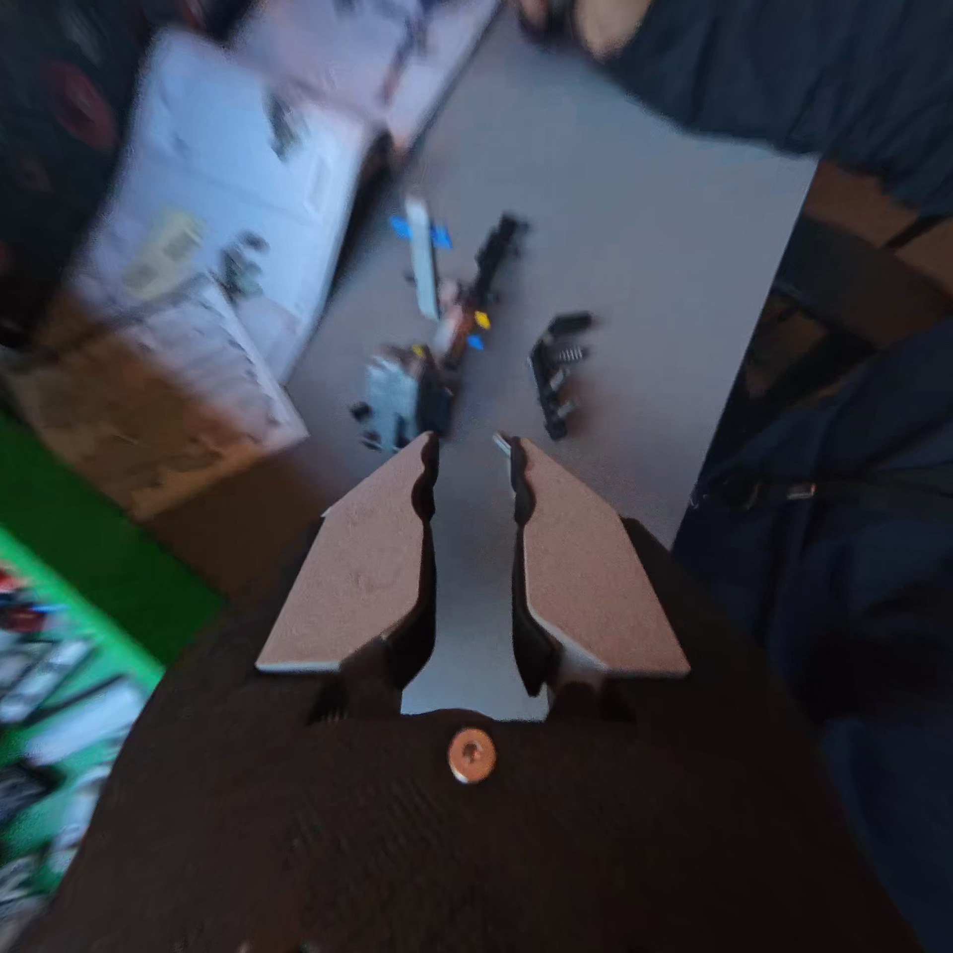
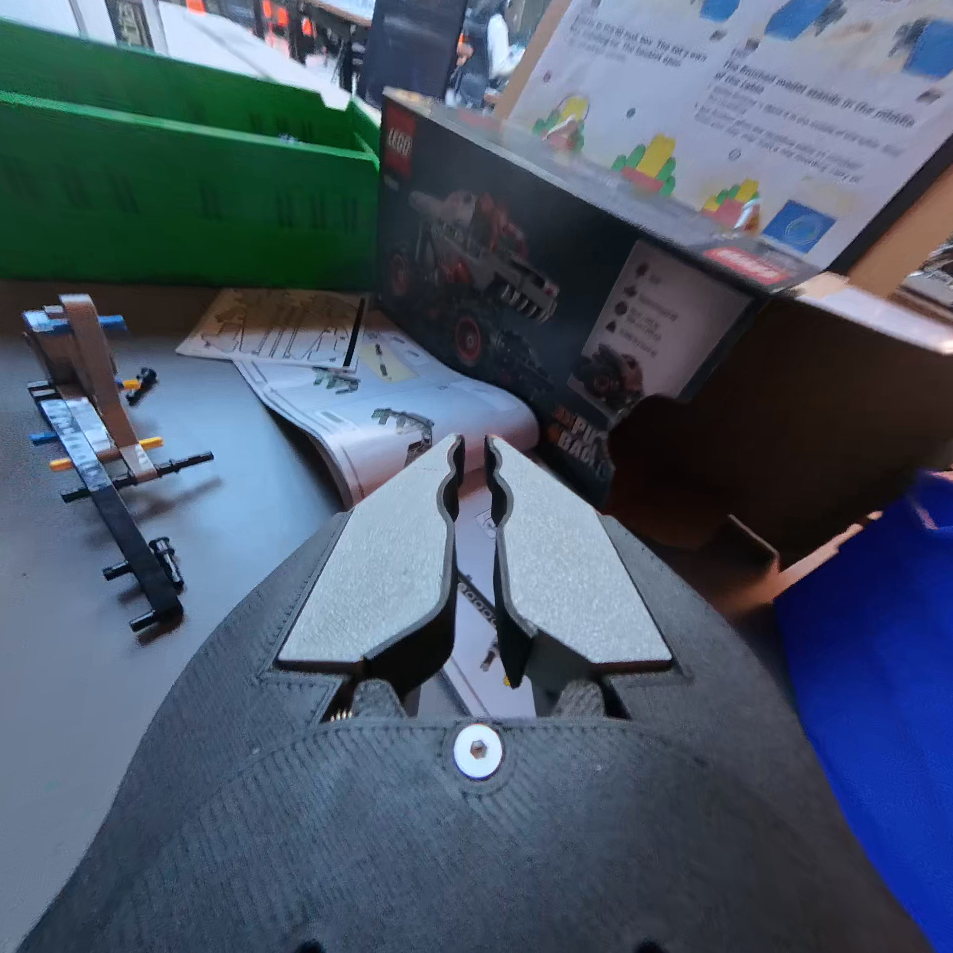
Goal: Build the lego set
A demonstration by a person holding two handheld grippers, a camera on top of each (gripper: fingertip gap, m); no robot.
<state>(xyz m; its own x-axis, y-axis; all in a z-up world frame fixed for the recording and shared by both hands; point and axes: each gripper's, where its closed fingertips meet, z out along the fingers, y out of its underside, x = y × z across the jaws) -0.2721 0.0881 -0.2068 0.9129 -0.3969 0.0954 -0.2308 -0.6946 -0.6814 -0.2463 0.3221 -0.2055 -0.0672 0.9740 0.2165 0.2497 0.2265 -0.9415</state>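
Note:
In the blurred left wrist view my left gripper is open and empty above the grey table. Ahead of it lie a long black and brown lego assembly with yellow and blue pins, a pale beam with blue pins, a grey and black part and a black sub-assembly. My right gripper is empty, its jaws a narrow gap apart, low over the open instruction booklet. A long lego assembly of black and brown beams lies to its left.
A dark lego box stands behind the booklet, with a printed board and a cardboard box at the right. Green bins line the back left. Blue fabric is at the right. A person in dark clothes is beside the table.

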